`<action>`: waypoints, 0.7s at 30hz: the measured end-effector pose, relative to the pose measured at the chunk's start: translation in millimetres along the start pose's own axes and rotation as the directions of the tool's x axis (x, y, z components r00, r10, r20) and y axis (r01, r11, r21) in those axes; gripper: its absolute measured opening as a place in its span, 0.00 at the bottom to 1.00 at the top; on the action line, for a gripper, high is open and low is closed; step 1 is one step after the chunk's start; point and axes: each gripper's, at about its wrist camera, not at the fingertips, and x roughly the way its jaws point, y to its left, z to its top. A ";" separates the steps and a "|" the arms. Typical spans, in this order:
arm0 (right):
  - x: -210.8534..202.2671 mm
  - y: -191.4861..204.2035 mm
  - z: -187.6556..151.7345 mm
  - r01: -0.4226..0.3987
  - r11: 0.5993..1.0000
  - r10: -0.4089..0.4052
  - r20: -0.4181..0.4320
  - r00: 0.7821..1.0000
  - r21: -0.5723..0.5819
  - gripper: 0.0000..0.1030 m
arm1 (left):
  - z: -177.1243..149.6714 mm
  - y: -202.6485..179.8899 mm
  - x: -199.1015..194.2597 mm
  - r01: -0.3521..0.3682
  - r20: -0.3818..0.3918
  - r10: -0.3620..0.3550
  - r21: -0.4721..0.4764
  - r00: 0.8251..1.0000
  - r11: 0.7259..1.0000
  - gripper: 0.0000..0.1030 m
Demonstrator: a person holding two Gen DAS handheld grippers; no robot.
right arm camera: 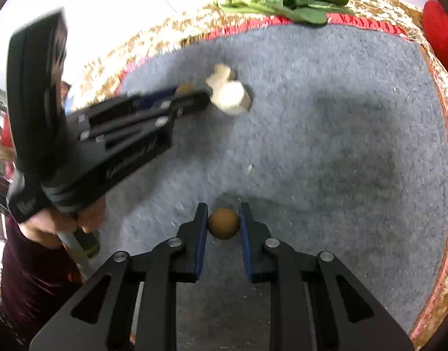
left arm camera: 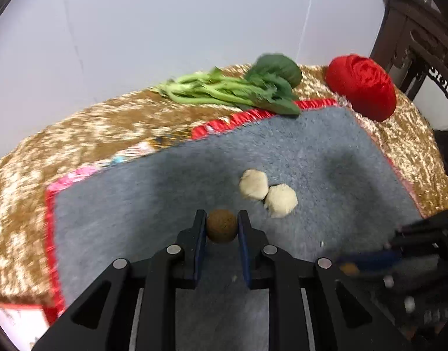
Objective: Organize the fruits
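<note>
Left gripper [left arm camera: 221, 225] pinching brown fruit [left arm camera: 221, 225], right gripper [right arm camera: 223, 223] pinching another [right arm camera: 223, 223] — red cloth roll [left arm camera: 362, 86] whole only leftward.

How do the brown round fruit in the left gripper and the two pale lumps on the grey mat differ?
The brown fruit is dark, smooth and round; the pale lumps are cream, fuzzy and irregular. The fruit is single and clamped in the left gripper; the lumps lie free, touching each other. All sit over the grey mat.
</note>
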 end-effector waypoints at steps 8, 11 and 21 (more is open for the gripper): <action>3.2 55.4 6.3 -0.072 0.995 0.078 0.087 0.993 -0.071 0.22 | -47.8 66.2 -106.0 -0.109 0.088 0.129 -0.196 0.988 0.974 0.19; 11.7 95.0 3.4 -0.135 0.981 0.150 0.105 0.983 -0.137 0.22 | -81.1 94.1 -142.0 -0.173 0.098 0.212 -0.303 0.972 0.937 0.19; 58.9 220.0 -29.1 -0.288 0.894 0.311 0.011 0.950 -0.344 0.22 | -164.5 177.2 -171.0 -0.330 -0.076 0.358 -0.595 0.931 0.733 0.19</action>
